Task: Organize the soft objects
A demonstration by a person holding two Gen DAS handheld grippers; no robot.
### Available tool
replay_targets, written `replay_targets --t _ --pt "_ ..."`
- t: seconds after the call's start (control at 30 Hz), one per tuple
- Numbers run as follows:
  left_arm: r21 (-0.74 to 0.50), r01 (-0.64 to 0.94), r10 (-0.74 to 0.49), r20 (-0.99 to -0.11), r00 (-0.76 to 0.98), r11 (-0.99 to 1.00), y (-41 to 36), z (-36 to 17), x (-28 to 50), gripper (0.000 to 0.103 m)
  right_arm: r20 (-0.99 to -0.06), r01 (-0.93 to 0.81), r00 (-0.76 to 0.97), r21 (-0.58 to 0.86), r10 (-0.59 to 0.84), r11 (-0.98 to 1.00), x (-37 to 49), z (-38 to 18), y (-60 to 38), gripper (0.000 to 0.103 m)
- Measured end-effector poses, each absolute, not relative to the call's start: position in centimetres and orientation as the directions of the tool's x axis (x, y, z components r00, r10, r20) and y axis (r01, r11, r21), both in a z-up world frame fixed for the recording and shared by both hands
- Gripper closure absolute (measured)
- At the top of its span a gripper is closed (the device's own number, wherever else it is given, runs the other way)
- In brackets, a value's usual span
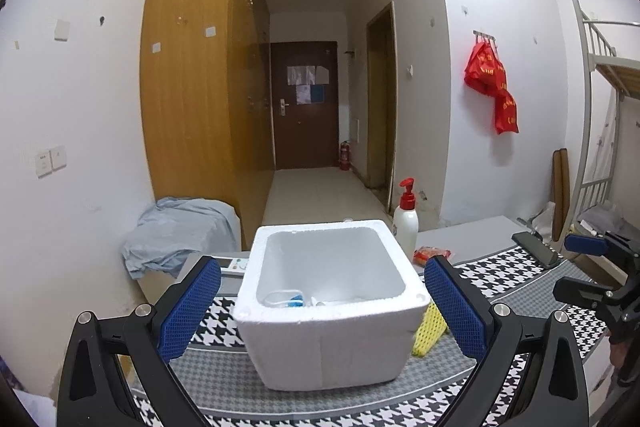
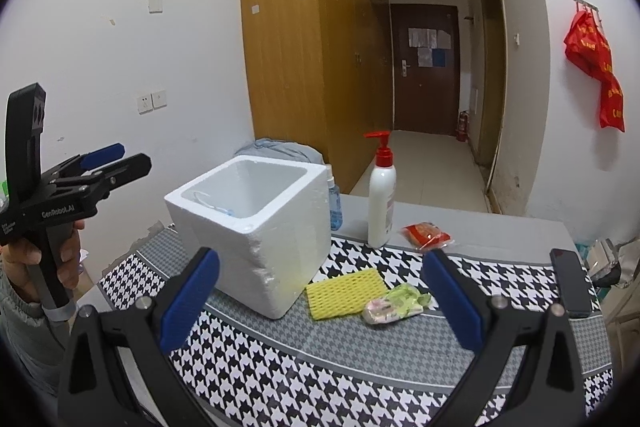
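Both grippers, left (image 1: 320,311) and right (image 2: 320,299), are held wide and empty. Net (image 2: 346,293) and pouch (image 2: 394,305) lie beside the box (image 2: 256,227), judged awaiting loading.

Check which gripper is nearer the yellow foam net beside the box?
Right. The right gripper is open, with the yellow foam net lying between its fingers just ahead. The left gripper is centred on the white foam box, with the net off to its right.
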State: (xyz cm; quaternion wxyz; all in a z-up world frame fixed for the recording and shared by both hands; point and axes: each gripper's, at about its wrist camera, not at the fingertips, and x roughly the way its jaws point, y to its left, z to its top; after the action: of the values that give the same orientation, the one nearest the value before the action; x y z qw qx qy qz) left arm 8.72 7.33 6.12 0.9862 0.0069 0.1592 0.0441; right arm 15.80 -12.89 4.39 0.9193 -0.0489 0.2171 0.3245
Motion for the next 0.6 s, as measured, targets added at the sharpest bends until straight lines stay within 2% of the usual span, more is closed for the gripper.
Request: replay_targets --t 0.6 --pt "0.013 -0.07 0.071 -0.26 0.963 0.997 5.8 6.6 2.7 0.001 -0.381 -0.618 0.72 0.028 0.58 0.785 10.8 5.0 -14.0 0.0"
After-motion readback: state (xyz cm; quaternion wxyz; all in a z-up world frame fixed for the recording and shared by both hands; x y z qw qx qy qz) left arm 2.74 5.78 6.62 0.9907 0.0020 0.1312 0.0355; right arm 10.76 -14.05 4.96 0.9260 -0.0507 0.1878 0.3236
